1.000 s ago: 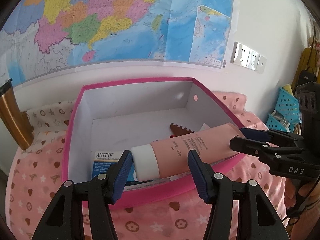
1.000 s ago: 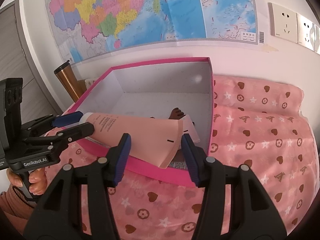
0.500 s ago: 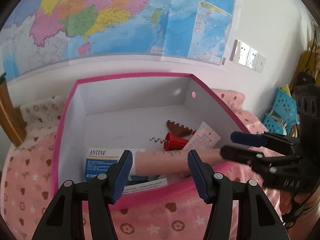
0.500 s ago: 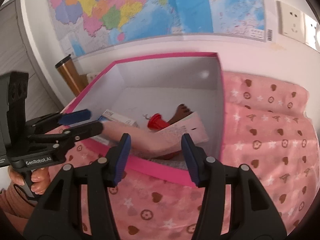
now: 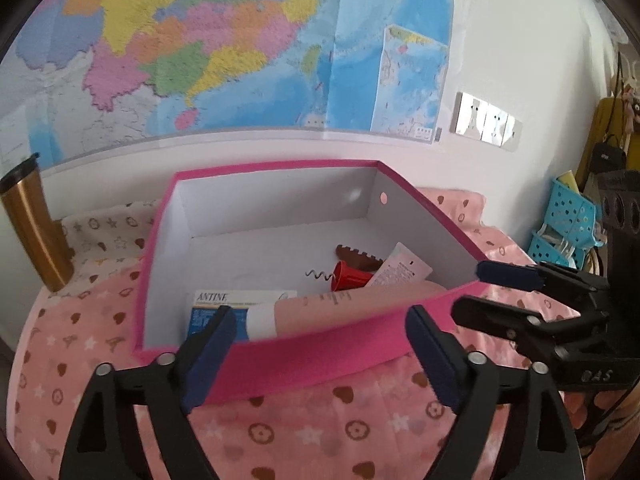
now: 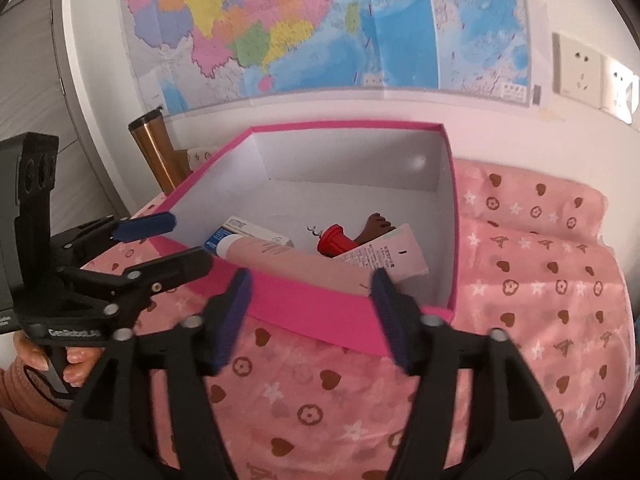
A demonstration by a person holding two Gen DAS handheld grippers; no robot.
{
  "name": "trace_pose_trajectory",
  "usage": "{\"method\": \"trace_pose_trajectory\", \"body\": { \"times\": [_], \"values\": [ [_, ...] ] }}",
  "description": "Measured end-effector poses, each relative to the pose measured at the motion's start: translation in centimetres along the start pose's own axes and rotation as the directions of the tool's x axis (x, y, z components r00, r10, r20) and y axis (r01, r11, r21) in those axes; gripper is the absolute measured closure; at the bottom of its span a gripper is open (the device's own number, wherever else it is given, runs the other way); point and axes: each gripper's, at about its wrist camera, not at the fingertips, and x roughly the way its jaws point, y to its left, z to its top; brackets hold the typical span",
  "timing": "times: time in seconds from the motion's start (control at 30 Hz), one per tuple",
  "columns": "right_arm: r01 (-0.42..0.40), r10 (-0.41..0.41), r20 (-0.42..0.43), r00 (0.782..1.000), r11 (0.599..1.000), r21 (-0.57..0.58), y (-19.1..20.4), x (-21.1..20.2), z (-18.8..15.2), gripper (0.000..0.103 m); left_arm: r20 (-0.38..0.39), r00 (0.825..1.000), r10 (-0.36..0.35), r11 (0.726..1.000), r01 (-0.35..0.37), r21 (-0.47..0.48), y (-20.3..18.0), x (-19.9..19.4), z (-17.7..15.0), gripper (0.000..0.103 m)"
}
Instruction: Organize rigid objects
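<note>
A pink cosmetic tube (image 5: 344, 306) with a white cap lies inside the pink box (image 5: 304, 364), along its near wall; it also shows in the right wrist view (image 6: 320, 258). In the box (image 6: 320, 312) also lie a blue-white carton (image 5: 224, 304), a red corkscrew (image 5: 348, 276) and a brown comb (image 5: 356, 258). My left gripper (image 5: 320, 356) is open and empty, just in front of the box. My right gripper (image 6: 312, 316) is open and empty, at the box's near right side.
A gold tumbler (image 5: 32, 228) stands left of the box by the wall. A turquoise basket (image 5: 568, 216) hangs at the right. The pink patterned cloth (image 6: 540, 280) covers the table. A map and wall sockets (image 6: 576, 68) are behind.
The tube was held between both grippers above the box's rim; it now lies inside the box. Both grippers have let go and pulled back toward the near side.
</note>
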Motion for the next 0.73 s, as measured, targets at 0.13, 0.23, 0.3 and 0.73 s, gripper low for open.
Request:
{"method": "trace_pose_trajectory", "body": {
  "times": [0.13, 0.23, 0.3, 0.73],
  "values": [
    [0.042, -0.041, 0.040, 0.998, 0.999, -0.016, 1.2, -0.9, -1.8, 0.019, 0.024, 0.998, 0.056, 0.998, -0.056, -0.031, 0.4, -1.4, -1.3, 0.000],
    [0.073, -0.072, 0.031, 0.997, 0.997, -0.024, 1.9, -0.8, -2.9, 0.018, -0.003, 0.996, 0.084, 0.994, -0.084, -0.066, 1.0, -1.7, -2.2, 0.000],
    [0.096, -0.095, 0.030, 0.995, 0.995, -0.027, 2.3, -0.8, -3.5, 0.018, -0.019, 0.996, 0.092, 0.992, -0.094, -0.086, 1.2, -1.8, -2.9, 0.000],
    [0.079, -0.079, 0.025, 0.997, 0.997, -0.024, 3.9, -1.6, -5.2, 0.018, -0.034, 0.985, 0.166, 0.985, -0.168, -0.040, -0.6, -2.9, -4.9, 0.000]
  ]
}}
